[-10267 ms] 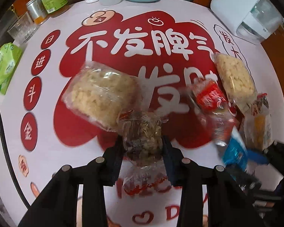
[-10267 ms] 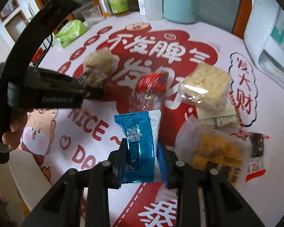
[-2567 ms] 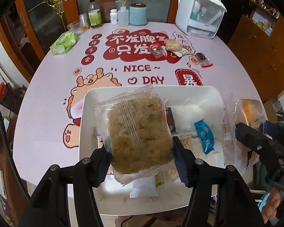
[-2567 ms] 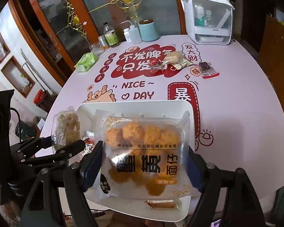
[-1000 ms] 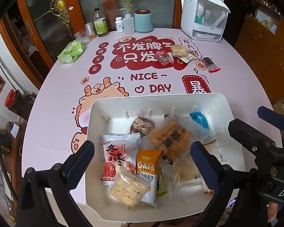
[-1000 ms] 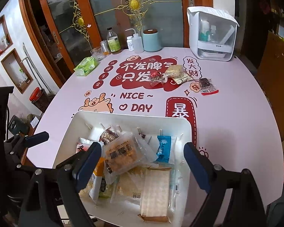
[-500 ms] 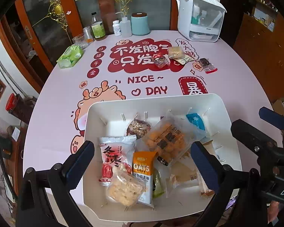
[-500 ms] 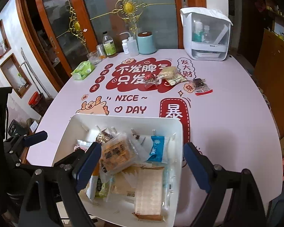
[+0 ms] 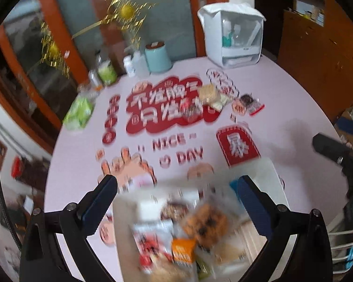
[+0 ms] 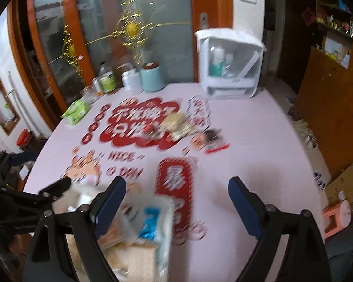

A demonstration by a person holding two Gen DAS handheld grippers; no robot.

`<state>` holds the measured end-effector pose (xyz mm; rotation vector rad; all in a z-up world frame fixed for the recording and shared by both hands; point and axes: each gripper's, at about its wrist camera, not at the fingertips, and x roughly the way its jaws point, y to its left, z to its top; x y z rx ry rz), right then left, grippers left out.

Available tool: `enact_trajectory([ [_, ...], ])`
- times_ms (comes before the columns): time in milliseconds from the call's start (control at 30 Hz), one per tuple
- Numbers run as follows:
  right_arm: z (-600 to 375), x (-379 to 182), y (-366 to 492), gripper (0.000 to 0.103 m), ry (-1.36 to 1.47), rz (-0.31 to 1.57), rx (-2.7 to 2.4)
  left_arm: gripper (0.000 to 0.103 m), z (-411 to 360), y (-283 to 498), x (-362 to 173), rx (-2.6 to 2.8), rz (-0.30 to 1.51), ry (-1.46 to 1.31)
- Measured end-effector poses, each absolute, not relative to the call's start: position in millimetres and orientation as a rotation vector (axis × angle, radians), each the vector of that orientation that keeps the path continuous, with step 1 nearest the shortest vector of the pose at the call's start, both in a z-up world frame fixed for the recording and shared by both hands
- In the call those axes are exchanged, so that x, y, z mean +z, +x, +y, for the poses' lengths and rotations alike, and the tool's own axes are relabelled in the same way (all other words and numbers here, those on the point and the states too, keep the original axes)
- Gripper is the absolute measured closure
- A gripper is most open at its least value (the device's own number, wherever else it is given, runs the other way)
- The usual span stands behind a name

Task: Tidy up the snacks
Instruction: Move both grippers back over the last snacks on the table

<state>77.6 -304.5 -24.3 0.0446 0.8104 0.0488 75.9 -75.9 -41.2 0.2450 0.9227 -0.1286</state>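
1. Both grippers have lifted and tipped toward the far side of the table since half a second ago; the white tray [image 9: 266,176] of snacks has slid low in both views, blurred.
2. Left gripper [image 9: 176,190] and right gripper [image 10: 176,190] are spread wide, holding nothing.
3. Packets fill the tray: an orange biscuit pack [image 9: 204,221], a blue packet [image 10: 150,221].
4. Several loose snacks [image 9: 209,98] remain mid-table on the red print, well apart from the tray.
5. Beyond stand a teal canister [image 10: 151,77], a white dispenser [image 10: 230,68] and a green tissue pack [image 9: 78,114].
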Motion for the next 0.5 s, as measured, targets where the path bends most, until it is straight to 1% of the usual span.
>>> enact_trajectory([
  [300,-352.6,13.1,149.9,0.013,0.081,0.777,-0.051,0.002,-94.4,171.4,-7.4,-0.145,0.878,0.302],
  [433,-358.9,11.6,187.4,0.014,0.043,0.778,-0.081,0.002,-100.5,215.1,0.8,-0.153,0.873,0.288],
  [500,-364.2,0.7,210.4,0.014,0.047,0.803,-0.082,0.002,-104.7,235.2,-1.4,-0.152,0.877,0.29],
])
